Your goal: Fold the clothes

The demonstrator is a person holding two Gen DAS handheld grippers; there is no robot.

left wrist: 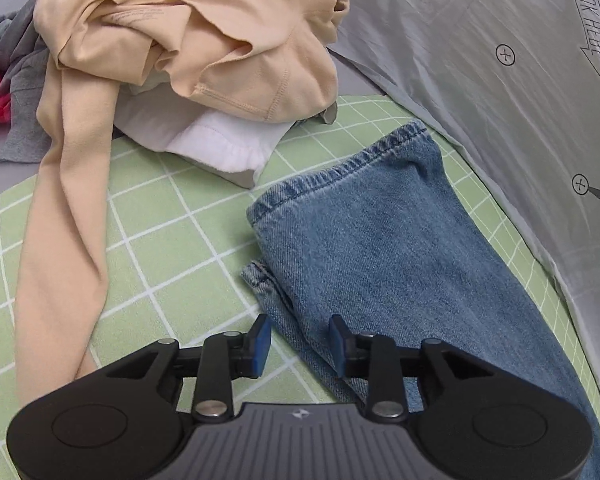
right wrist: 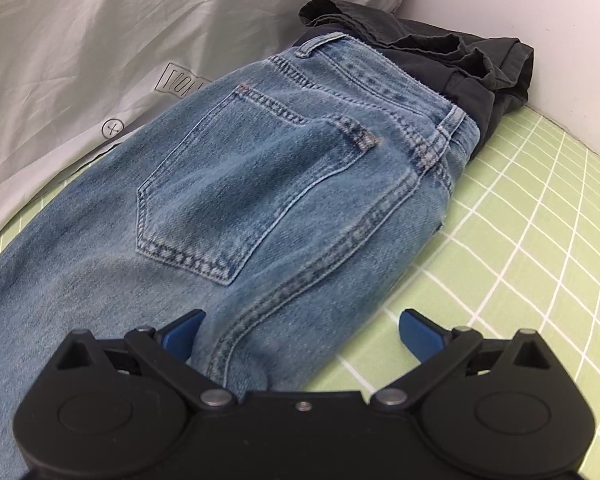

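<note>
One pair of jeans [left wrist: 380,248] lies lengthwise on the green checked sheet [left wrist: 160,248], heavy and stiff; hems and waistband look like the best holds. Left gripper [left wrist: 300,344] hovers part-open, empty, over the leg; right gripper [right wrist: 300,332] wide, empty. No containers visible.
</note>
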